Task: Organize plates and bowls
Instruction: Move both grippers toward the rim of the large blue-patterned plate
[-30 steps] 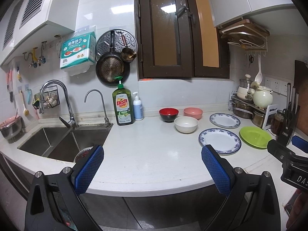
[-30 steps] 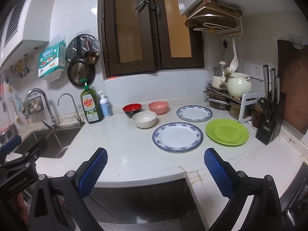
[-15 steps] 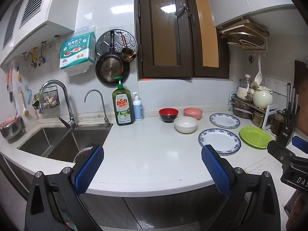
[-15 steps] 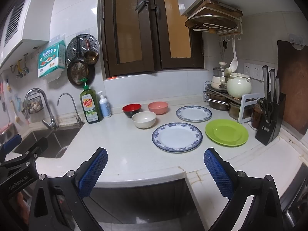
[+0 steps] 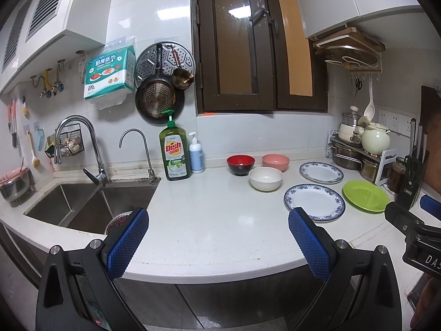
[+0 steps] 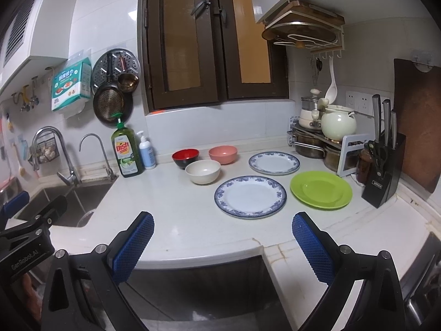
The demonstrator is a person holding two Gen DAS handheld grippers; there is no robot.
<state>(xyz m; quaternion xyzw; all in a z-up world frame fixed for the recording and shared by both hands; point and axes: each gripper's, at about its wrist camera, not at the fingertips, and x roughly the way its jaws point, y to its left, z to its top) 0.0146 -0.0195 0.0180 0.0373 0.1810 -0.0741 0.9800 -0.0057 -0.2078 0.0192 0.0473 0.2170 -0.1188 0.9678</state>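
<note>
While your left gripper (image 5: 217, 237) and right gripper (image 6: 222, 237) hung wide open, empty, nothing was stacked: three round bowls (image 6: 203, 171) and three flat plates (image 6: 250, 195) lay apart on the white worktop (image 6: 176, 215).

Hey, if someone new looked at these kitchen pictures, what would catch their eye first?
Probably the bright green plate at the right, beside two blue-rimmed plates. Behind them cluster red, pink and cream bowls, and both grippers' blue-padded jaws gape open, empty, up front.
</note>
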